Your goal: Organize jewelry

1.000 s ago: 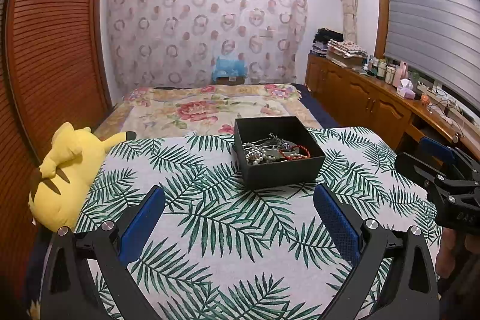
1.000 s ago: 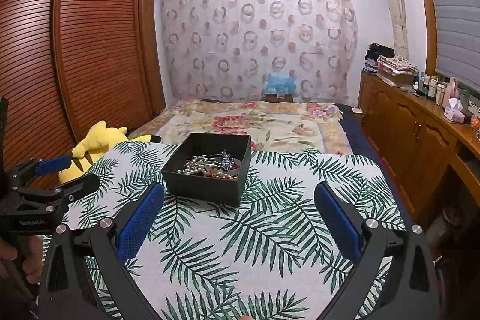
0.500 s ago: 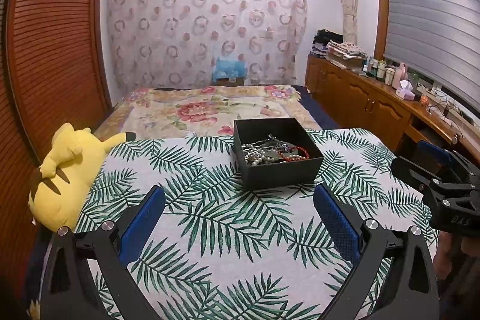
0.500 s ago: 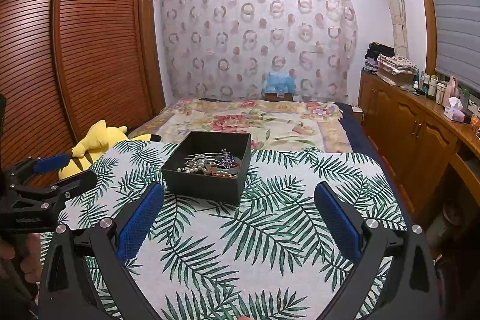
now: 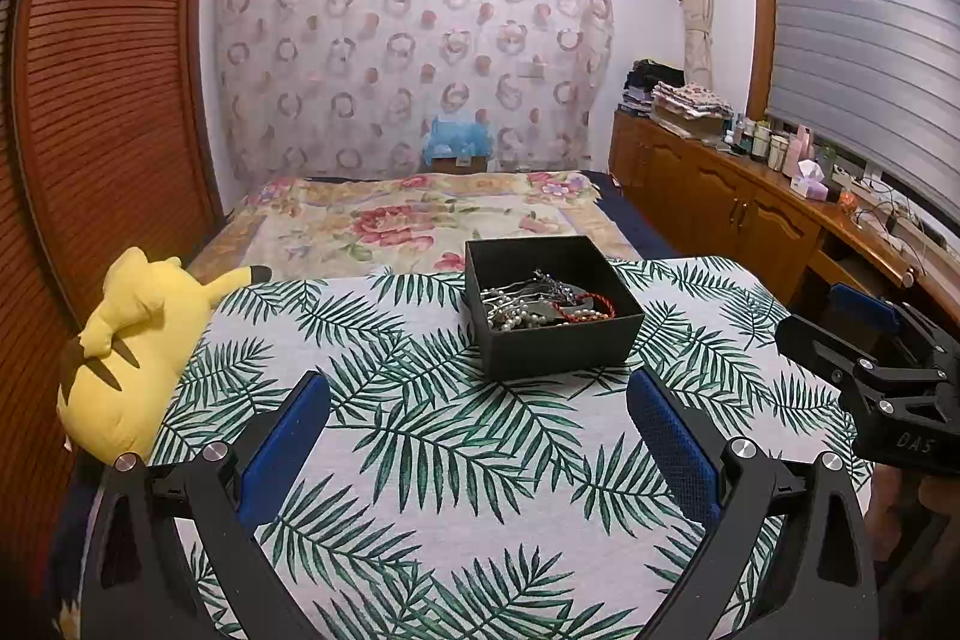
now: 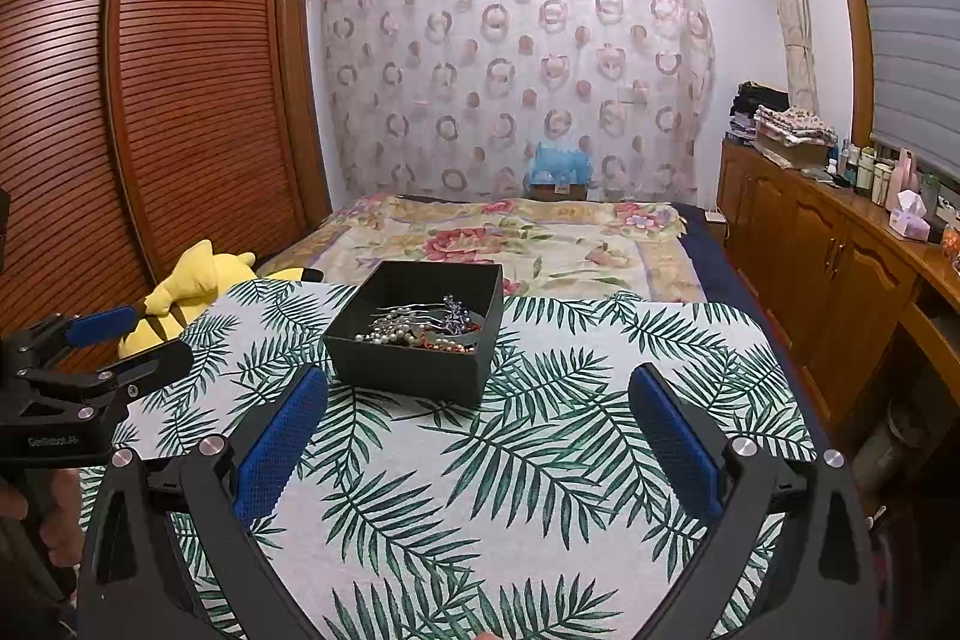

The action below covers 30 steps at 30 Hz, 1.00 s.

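Observation:
A black open box point(image 5: 561, 346) point(image 6: 408, 370) sits on the palm-leaf tablecloth point(image 5: 420, 424) point(image 6: 540, 448). Inside lies a tangle of jewelry point(image 5: 540, 307) point(image 6: 420, 325): pearl strands, silver hairpins, a red beaded bracelet point(image 5: 585, 307). My left gripper point(image 5: 480, 424) is open, its blue pads nearer the camera than the box with bare cloth between them. My right gripper point(image 6: 477, 418) is open too, short of the box and to its right. Each gripper shows at the edge of the other's view: the right gripper point(image 5: 840, 328), the left gripper point(image 6: 120, 340).
A yellow plush toy point(image 5: 126, 352) point(image 6: 198, 280) lies at the table's left edge. Behind the table is a bed with a floral cover point(image 5: 420, 220). A wooden cabinet point(image 5: 750, 214) with bottles runs along the right wall, a slatted wardrobe point(image 6: 180, 100) along the left.
The right gripper has sunk slightly lower in the left wrist view, and the left gripper a little in the right wrist view. Box and jewelry have not moved.

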### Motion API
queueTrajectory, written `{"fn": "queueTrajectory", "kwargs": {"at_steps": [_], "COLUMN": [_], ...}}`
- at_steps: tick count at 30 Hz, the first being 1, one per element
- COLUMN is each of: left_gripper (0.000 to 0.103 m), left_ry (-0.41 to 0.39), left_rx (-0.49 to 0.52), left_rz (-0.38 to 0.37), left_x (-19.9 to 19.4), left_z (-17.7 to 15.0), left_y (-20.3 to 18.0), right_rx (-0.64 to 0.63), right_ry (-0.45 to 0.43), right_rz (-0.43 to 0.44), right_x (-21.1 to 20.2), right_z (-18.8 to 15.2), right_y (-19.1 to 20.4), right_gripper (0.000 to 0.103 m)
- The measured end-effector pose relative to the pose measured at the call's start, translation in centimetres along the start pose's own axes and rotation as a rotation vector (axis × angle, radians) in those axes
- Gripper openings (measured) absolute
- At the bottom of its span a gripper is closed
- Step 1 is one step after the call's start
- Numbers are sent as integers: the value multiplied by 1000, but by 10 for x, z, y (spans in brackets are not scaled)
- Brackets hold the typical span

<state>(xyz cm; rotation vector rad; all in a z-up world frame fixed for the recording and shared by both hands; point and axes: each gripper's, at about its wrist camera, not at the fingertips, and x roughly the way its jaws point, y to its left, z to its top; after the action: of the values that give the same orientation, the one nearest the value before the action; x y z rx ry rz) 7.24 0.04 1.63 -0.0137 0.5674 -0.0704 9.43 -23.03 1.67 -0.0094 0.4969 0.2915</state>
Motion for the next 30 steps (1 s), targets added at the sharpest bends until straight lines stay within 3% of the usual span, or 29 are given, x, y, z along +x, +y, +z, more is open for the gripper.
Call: {"fn": "queueTrajectory", "kwargs": {"at_steps": [30], "left_gripper": [96], "left_ry": [-2], "left_rx": [-7], "left_rz": [-5], "left_x": [-5], "left_z": [4], "left_y": [-4], "right_rx": [1], "right_ry": [0], "right_rz": [1], "right_x": [1], "right_z": [-1], "right_y": [1], "right_gripper": [101]}}
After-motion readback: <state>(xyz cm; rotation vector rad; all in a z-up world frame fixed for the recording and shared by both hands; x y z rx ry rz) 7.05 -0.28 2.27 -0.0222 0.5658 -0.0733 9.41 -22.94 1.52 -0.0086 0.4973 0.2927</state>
